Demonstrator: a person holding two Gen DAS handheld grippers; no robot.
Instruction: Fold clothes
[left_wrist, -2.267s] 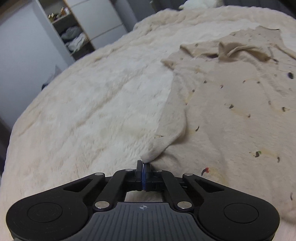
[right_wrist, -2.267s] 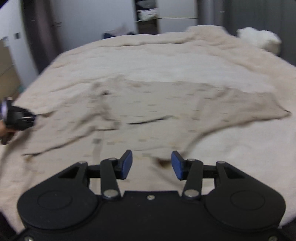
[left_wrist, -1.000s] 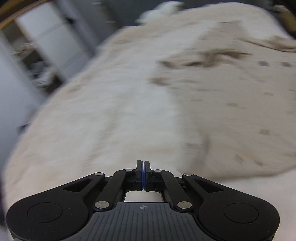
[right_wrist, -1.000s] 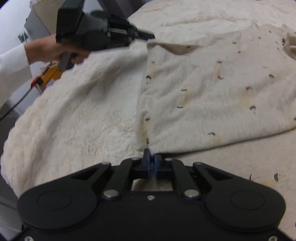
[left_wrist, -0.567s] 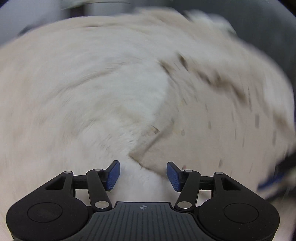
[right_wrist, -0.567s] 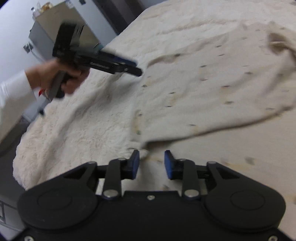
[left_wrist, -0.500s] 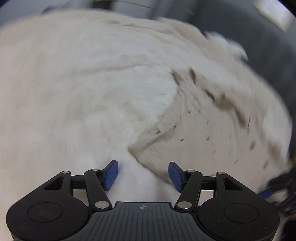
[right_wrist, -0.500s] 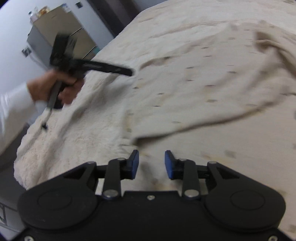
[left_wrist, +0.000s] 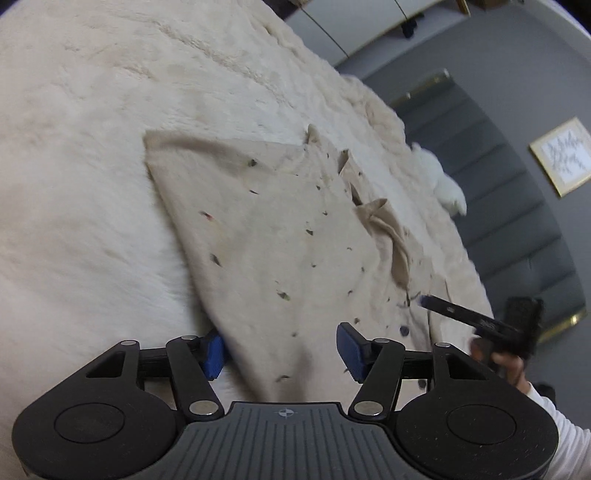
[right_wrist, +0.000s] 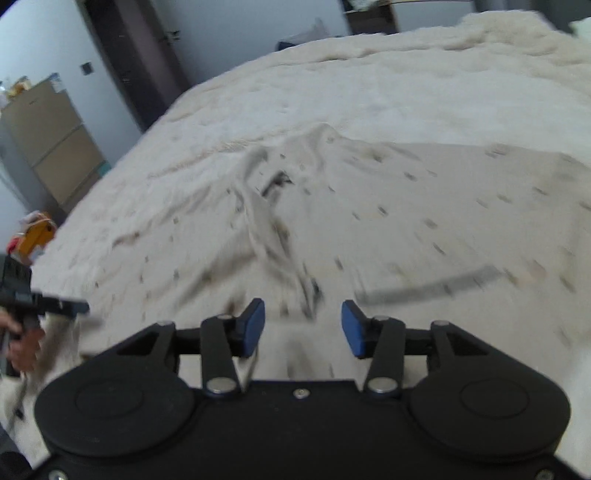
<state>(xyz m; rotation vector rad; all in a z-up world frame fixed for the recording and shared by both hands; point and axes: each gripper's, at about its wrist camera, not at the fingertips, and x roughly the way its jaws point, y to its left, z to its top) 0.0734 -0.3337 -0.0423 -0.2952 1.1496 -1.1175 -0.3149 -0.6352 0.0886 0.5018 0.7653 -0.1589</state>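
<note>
**Both grippers let go after the first fold**

1 second ago each gripper was pinched shut on an edge of the beige garment (left_wrist: 280, 236); now both have released it. The left gripper (left_wrist: 279, 349) stands with its blue pads apart, and the right gripper (right_wrist: 303, 328) has just been opening wider, with nothing clamped in either. The lifted half now lies doubled over on the fluffy bed cover (left_wrist: 92, 122), which suggests 1 fold is laid and the hands are moving to new grasp points.

In the left wrist view the folded garment spreads from 6 o'clock, right at the gripper, up toward 12 o'clock. Its long folded edge runs from the left pad up to a corner at 10 o'clock, and cloth lies under the gap between the pads without being pressed. A rumpled sleeve or collar sits at 2 o'clock, with the right gripper seen near it at 4 o'clock.

In the blurred right wrist view, the garment fills the middle, with a wrinkled ridge running from 12 o'clock down to the open pads. The left gripper shows at 9 o'clock.
</note>
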